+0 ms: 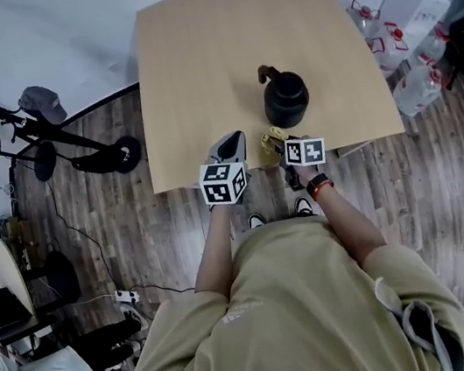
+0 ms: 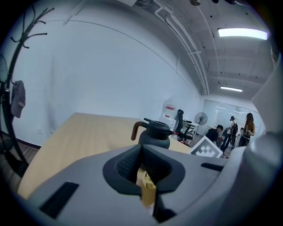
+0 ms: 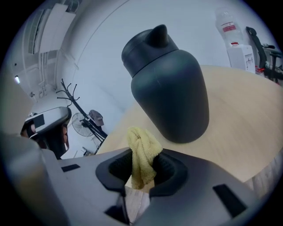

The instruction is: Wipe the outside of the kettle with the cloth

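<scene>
Right gripper view — cloth [image 3: 142, 155] before kettle [image 3: 170, 88]

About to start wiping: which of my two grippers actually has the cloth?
The right gripper: the yellow cloth is bunched between its jaws, close to the black kettle. The left gripper has its jaws shut tip to tip.
</scene>
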Tool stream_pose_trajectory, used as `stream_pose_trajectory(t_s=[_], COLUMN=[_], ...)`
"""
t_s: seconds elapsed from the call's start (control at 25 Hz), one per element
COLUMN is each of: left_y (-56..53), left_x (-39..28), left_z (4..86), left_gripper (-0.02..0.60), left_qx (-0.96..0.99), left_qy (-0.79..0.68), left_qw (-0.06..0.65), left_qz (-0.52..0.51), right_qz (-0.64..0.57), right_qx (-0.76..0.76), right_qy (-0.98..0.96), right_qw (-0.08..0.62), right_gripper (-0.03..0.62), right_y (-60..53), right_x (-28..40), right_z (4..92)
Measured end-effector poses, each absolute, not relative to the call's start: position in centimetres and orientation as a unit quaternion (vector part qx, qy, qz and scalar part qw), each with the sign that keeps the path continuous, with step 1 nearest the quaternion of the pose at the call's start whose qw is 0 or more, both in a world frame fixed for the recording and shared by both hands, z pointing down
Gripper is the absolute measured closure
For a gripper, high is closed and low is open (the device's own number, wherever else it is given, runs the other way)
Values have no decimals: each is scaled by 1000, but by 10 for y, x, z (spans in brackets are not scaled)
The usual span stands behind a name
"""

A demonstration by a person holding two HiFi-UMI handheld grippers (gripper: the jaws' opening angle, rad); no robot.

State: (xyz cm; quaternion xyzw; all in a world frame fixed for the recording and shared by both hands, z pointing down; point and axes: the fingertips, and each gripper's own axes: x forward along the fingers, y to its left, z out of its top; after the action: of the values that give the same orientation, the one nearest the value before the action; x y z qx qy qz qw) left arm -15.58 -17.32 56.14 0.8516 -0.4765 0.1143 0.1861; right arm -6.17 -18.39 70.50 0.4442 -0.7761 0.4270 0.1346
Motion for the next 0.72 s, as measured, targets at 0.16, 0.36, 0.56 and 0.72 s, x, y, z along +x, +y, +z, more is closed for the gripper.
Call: stream_pose_trajectory(t_s=[0.16, 0.36, 0.56, 0.72], left_y=[-177, -176, -178, -178], left_x=[-171, -179, -193, -200], left_z=[559, 559, 554, 555], left_gripper=[557, 557, 557, 557], left_qx=[844, 838, 830, 826], left_qy=[-491, -502, -516, -523], left_qw=[184, 186, 183, 186], left_qz=[110, 106, 102, 103], right_qz=[437, 469, 497, 512], right_qx=[461, 488, 509, 527], right_qy=[-765, -731, -701, -677], right_qw=[108, 88, 53, 36], right_gripper=[487, 487, 487, 487], right_y=[-203, -216, -228, -233], right_x=[-78, -83, -85, -77], right_z=[704, 716, 720, 725])
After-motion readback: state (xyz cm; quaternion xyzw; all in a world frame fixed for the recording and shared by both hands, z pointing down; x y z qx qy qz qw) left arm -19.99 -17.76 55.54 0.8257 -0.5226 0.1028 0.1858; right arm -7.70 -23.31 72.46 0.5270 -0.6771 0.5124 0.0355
